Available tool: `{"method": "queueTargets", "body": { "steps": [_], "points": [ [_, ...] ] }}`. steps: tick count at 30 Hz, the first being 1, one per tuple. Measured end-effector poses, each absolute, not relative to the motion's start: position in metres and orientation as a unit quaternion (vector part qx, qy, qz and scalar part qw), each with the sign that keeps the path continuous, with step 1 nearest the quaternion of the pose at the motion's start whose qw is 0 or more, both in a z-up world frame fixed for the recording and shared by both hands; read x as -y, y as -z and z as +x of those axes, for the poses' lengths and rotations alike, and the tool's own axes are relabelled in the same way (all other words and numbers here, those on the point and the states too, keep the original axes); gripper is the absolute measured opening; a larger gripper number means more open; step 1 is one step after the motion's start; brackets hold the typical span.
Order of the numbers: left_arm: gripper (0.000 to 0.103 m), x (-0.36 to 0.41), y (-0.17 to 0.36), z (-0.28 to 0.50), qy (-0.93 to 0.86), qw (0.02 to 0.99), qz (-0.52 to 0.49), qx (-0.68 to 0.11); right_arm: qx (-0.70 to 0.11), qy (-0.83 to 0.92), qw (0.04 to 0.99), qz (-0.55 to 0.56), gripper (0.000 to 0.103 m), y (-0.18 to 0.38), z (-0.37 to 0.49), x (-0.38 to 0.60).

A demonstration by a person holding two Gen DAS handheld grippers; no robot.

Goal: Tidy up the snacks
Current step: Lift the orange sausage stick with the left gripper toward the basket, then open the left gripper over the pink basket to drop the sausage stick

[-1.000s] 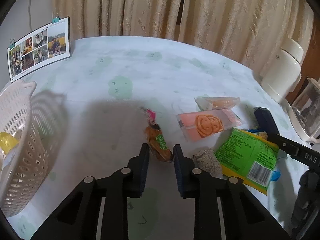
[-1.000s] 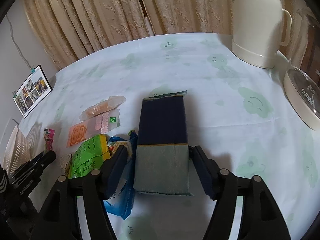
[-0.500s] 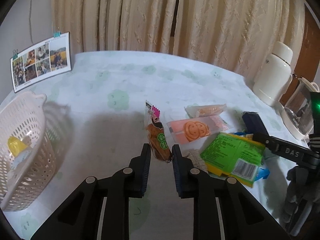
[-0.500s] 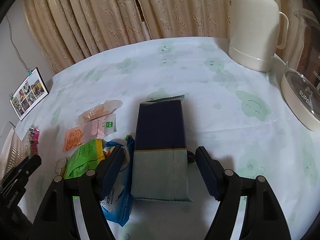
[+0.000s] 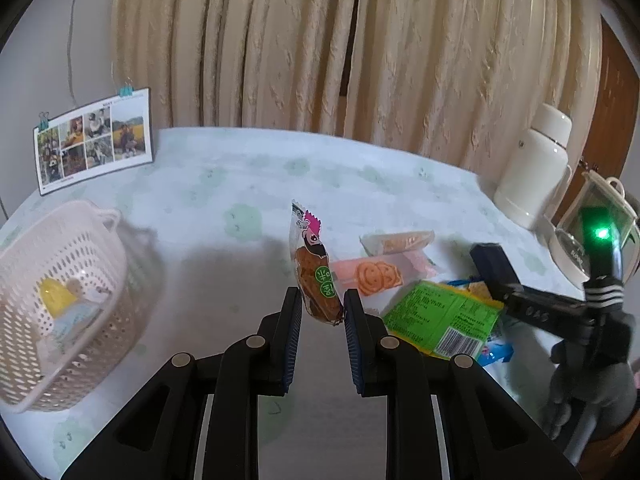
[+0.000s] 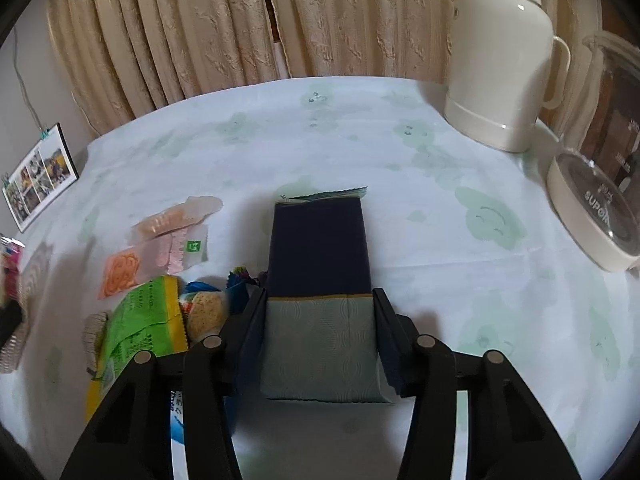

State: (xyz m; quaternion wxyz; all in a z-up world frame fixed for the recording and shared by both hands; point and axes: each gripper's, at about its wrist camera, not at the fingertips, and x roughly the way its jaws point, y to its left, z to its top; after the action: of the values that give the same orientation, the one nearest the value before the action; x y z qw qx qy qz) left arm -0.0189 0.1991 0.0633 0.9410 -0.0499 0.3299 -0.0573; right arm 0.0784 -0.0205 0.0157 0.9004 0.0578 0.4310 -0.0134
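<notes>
On the left, my left gripper (image 5: 318,306) pinches a small snack packet (image 5: 315,271) aloft near the basket (image 5: 64,304), which holds a few items; my right gripper (image 6: 319,312) straddles the navy packet (image 6: 319,276), whether gripping I cannot tell; most snacks remain.

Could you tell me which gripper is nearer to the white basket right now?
Left. The left gripper, holding a small snack packet, is just right of the basket; the right gripper is beyond the snack pile, at the navy packet.

Soft daylight through curtains (image 5: 360,60), dim foreground shadows, fisheye-bent edges, dark vignette corners
</notes>
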Motion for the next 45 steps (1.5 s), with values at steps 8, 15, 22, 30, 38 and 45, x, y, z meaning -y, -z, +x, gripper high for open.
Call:
{"method": "queueTargets", "body": {
  "steps": [8,15,22,30,38,45],
  "points": [
    [0.022,-0.22,-0.081,-0.034,0.03,0.951,-0.062,-0.301,-0.432,0.012,0.9,0.049,0.055,-0.013,0.079,0.02],
    [0.022,-0.251,-0.088,-0.044,-0.014,0.955,-0.081,-0.286,-0.433,0.02,0.9,0.037,0.048,-0.013,0.08,0.019],
    [0.022,-0.285,-0.089,-0.047,-0.059,0.954,-0.095,-0.279,-0.43,0.021,0.901,0.057,0.046,-0.014,0.078,0.024],
    [0.023,-0.313,-0.083,-0.047,-0.098,0.95,-0.109,-0.277,-0.428,-0.001,0.894,0.131,0.046,-0.018,0.076,0.043],
    [0.041,-0.331,-0.073,-0.046,-0.136,0.938,-0.137,-0.288,-0.41,-0.016,0.901,0.144,0.046,-0.028,0.07,0.039],
    [0.062,-0.344,-0.075,-0.056,-0.16,0.937,-0.153,-0.271,-0.399,-0.024,0.904,0.15,0.046,-0.033,0.067,0.038]
  ]
}}
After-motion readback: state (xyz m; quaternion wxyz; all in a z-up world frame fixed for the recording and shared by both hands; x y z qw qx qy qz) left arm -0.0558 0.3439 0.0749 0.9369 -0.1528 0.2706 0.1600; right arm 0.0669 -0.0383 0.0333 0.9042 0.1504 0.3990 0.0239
